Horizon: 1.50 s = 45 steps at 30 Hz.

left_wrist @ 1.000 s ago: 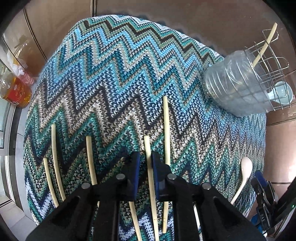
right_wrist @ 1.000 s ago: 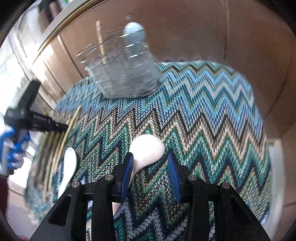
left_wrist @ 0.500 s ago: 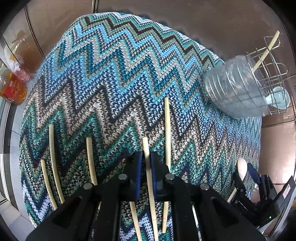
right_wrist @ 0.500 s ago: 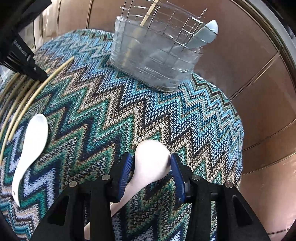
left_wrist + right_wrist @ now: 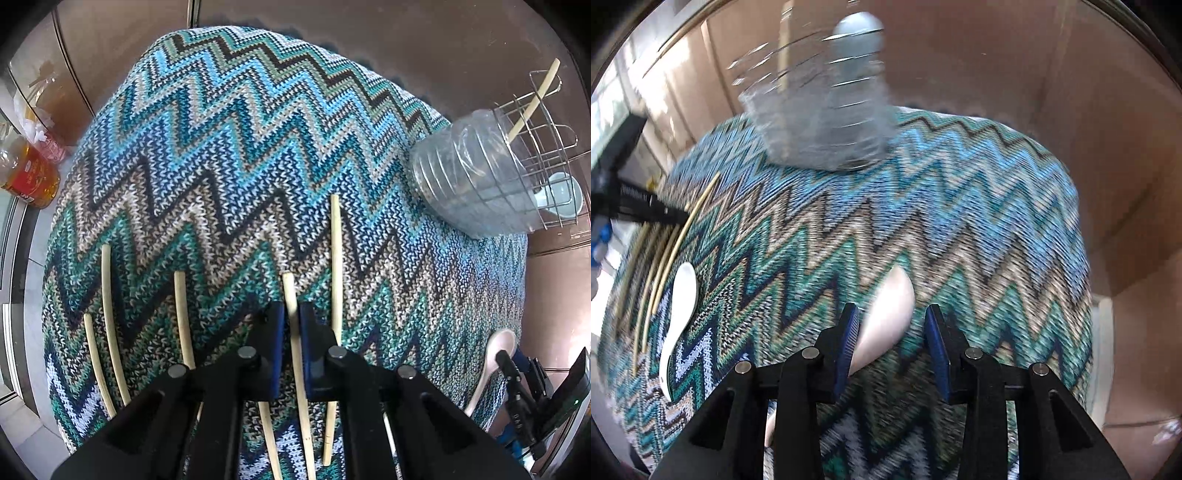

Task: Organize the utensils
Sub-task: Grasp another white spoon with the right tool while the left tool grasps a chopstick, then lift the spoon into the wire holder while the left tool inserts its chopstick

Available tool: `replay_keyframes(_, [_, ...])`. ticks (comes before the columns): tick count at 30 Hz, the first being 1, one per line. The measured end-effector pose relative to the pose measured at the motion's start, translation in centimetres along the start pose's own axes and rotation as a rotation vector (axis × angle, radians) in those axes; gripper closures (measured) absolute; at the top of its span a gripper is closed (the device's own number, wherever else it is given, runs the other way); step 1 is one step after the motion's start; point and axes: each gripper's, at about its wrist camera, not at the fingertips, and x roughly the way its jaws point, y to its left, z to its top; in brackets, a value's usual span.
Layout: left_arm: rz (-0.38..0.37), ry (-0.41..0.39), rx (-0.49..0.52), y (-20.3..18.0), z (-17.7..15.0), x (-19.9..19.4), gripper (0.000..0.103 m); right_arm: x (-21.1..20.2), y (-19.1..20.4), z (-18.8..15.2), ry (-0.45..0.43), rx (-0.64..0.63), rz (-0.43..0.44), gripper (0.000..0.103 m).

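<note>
Two grippers at work: each sits over its own utensil on the zigzag cloth that covers the table.
Left gripper: clamped on one bamboo chopstick, which runs up between the blue pads and pokes out past them; the stick looks as though it lies on the cloth near the table's near edge.
Other chopsticks: one lies just beside the held one on its right, three more lie toward the left edge.
Right gripper: jaws closing around the bowl of a white spoon; the left pad is at the bowl, a gap shows on the right, so no grip yet. The view is blurred.
Second spoon: lies free nearer the left edge, beside the chopsticks.
Wire rack: stands at the far right corner behind a clear plastic bottle, already holding one chopstick and a pale spoon.
Step in hand: picking up, probably to carry both pieces to the rack.
Next move: the right jaws need to finish closing on the spoon; then both lift clear of the cloth without dragging neighbouring sticks.
Change from earlier: the left jaws have narrowed from a loose straddle to a firm pinch; the right gripper has swung, with the rack now straight ahead rather than off to one side.
</note>
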Motion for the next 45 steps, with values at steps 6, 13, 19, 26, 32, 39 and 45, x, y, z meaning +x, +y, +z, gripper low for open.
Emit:
replay_keyframes(6, [0.007,0.002,0.003,0.0,0.2,0.1,0.095,-0.5,-2.8,-0.2,-0.014,0.083,0.105,0.066])
replay_keyframes(13, [0.014,0.012,0.017,-0.1,0.3,0.1,0.095,1.7,-4.4,0.2,0.023,0.158,0.240,0.084])
replay_keyframes(19, [0.043,0.008,0.037,-0.9,0.4,0.1,0.097,2.0,-5.6,-0.1,0.023,0.142,0.285,0.093])
replay_keyframes(26, [0.018,-0.054,0.034,-2.4,-0.8,-1.0,0.099,-0.6,-6.1,-0.5,-0.047,0.100,0.271,0.095])
replay_keyframes(32, [-0.044,-0.187,0.043,-3.4,-2.4,-5.7,0.098,-4.7,-4.8,-0.9,-0.135,0.059,0.252,0.096])
replay_keyframes(39, [-0.149,-0.446,0.043,-4.8,-3.0,-14.4,0.098,-12.4,-1.9,1.9,-0.356,0.002,0.192,0.096])
replay_keyframes(45, [-0.205,-0.731,0.062,-7.9,-2.2,-21.7,0.098,-18.2,1.6,7.6,-0.620,-0.046,0.085,0.096])
